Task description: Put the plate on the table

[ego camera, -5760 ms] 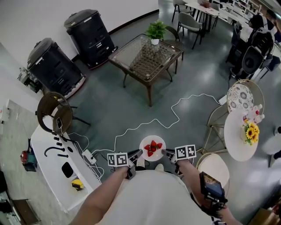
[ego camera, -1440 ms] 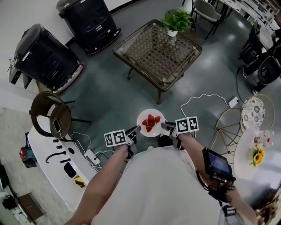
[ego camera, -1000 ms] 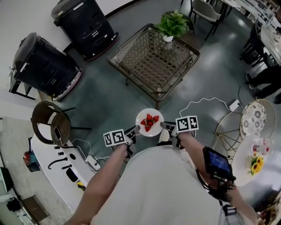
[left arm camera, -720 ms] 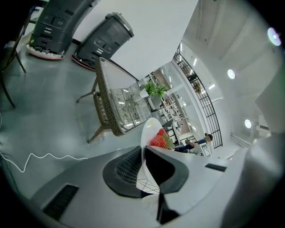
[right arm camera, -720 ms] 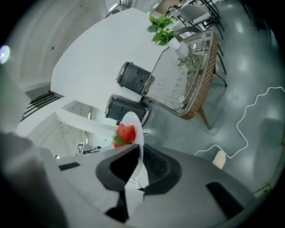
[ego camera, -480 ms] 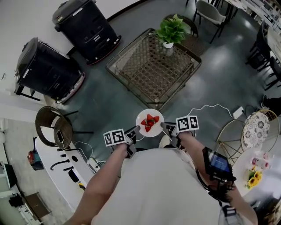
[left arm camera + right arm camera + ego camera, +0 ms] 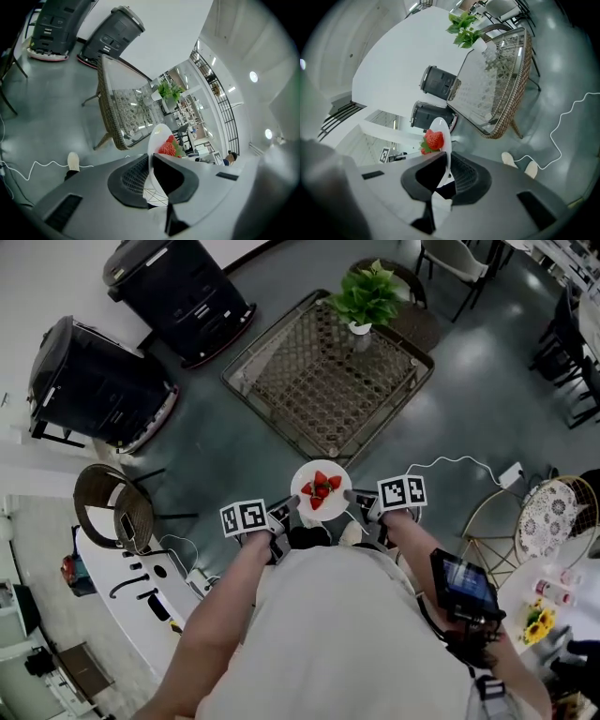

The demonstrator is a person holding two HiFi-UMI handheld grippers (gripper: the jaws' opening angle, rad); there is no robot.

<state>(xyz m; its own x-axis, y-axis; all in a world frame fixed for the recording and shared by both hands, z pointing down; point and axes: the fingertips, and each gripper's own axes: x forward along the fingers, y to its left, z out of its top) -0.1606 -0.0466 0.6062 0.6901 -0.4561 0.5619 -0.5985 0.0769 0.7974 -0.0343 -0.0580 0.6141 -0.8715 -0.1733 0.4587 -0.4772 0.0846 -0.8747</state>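
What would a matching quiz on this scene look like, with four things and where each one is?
Things:
1. plate
2. strawberries
3. plant
4. cable

Places:
A. on the glass table
B. on the floor
C. clamped by the left gripper and the right gripper
D. on the plate

Pairs: 1-C, 2-D, 3-A, 4-B

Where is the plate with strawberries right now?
In the head view the plate is at the centre, held by its edges between the left tongs and the right tongs, close to the near corner of the wicker table.
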